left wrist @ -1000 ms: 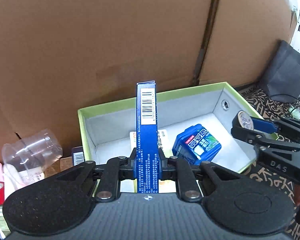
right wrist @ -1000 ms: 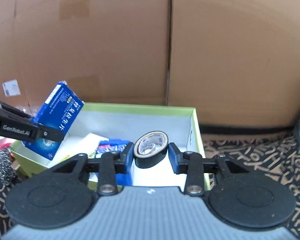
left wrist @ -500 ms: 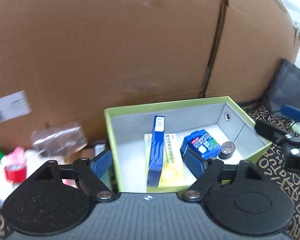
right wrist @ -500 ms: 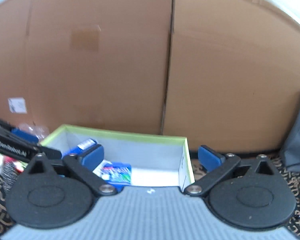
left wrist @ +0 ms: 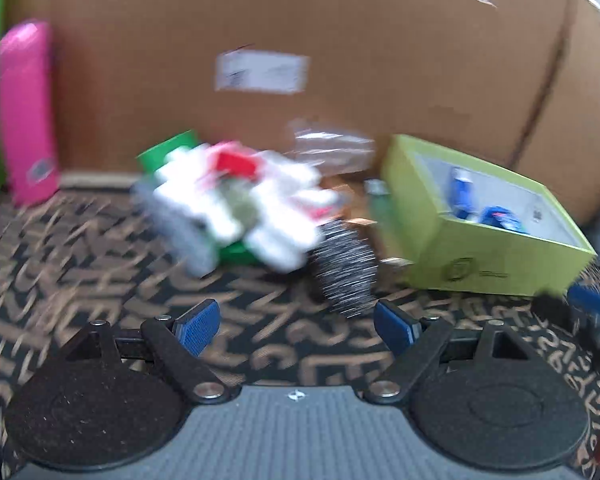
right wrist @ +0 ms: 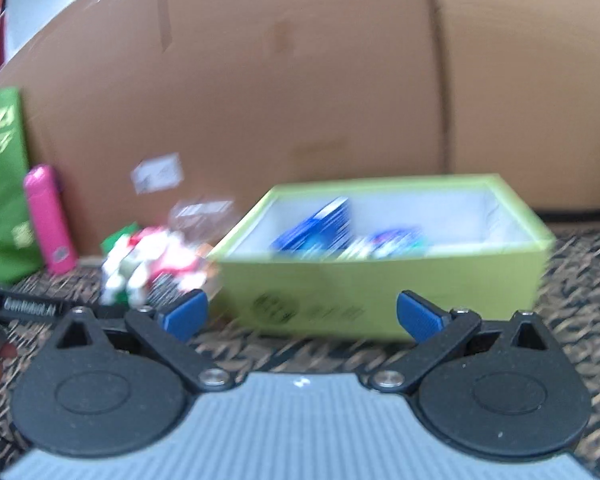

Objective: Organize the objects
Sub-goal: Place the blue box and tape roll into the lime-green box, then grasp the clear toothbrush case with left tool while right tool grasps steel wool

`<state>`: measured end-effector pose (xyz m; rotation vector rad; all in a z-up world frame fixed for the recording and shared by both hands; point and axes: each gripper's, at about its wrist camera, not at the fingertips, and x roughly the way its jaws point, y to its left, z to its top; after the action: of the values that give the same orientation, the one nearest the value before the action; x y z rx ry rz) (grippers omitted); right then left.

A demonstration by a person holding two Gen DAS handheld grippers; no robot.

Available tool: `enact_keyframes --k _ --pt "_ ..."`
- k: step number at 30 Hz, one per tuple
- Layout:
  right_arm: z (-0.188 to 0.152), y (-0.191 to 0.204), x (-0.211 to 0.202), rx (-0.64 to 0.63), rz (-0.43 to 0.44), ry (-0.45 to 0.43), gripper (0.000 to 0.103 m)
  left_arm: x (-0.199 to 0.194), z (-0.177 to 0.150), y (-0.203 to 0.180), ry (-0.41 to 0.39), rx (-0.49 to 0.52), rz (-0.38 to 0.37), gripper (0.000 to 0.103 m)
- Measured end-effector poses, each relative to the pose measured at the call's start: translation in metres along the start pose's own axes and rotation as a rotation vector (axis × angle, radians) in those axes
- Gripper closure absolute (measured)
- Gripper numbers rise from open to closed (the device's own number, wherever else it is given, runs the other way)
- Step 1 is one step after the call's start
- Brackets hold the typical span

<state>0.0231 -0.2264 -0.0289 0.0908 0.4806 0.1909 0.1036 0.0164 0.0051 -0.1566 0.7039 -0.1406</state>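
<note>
Both grippers, left gripper and right gripper, have withdrawn, spread wide.

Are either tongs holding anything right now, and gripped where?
Nothing is held. The left tongs and the right tongs both stand open with only patterned cloth between the pads.

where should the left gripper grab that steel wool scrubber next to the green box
Take the steel scrubber across its rounded middle, coming down from above and slightly from the near side. It looks like a squashy ball standing free on the patterned cloth, with the green box close on its right. The left gripper is open just before it, so its fingers could straddle it.
</note>
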Motion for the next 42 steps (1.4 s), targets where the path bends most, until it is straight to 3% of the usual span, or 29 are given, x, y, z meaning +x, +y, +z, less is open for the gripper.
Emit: enact_keyframes --k 8,15,23,25,27,29,35,37,38,40,42 --pt "-0.018 0.082 0.025 -0.166 0.137 0.066 0.002 0.001 -0.006 0.054 -0.033 -0.113 0.079 0.016" --pt "-0.017 0.115 0.054 -0.212 0.124 0.103 0.017 0.035 0.019 0.079 -0.035 -0.224 0.085 0.016" --pt "-0.006 0.124 0.083 -0.245 0.078 0.107 0.031 0.069 0.044 0.097 -0.033 -0.316 0.098 0.017" --pt "-0.004 0.124 0.09 -0.259 0.074 0.102 0.035 0.071 0.045 0.098 -0.04 -0.281 0.104 0.028" --pt "-0.003 0.123 0.098 -0.26 0.064 0.111 0.038 0.071 0.046 0.096 -0.029 -0.218 0.1 0.053" --pt "-0.001 0.12 0.105 -0.248 0.062 0.118 0.041 0.07 0.047 0.099 -0.018 -0.222 0.033 0.065" --pt "0.001 0.114 0.12 -0.232 0.045 0.119 0.044 0.068 0.04 0.101 -0.041 -0.26 0.033 0.055" --pt "0.0 0.112 0.125 -0.228 0.036 0.136 0.056 0.07 0.043 0.095 -0.034 -0.216 0.05 0.056" --pt "0.0 0.11 0.126 -0.224 0.034 0.145 0.068 0.07 0.043 0.092 -0.025 -0.187 0.053 0.061" --pt "0.0 0.105 0.121 -0.197 0.048 0.147 0.071 0.065 0.041 0.087 -0.013 -0.157 0.055 0.064" --pt "0.0 0.102 0.112 -0.185 0.059 0.147 0.071 0.054 0.037 0.085 -0.018 -0.149 0.032 0.081"
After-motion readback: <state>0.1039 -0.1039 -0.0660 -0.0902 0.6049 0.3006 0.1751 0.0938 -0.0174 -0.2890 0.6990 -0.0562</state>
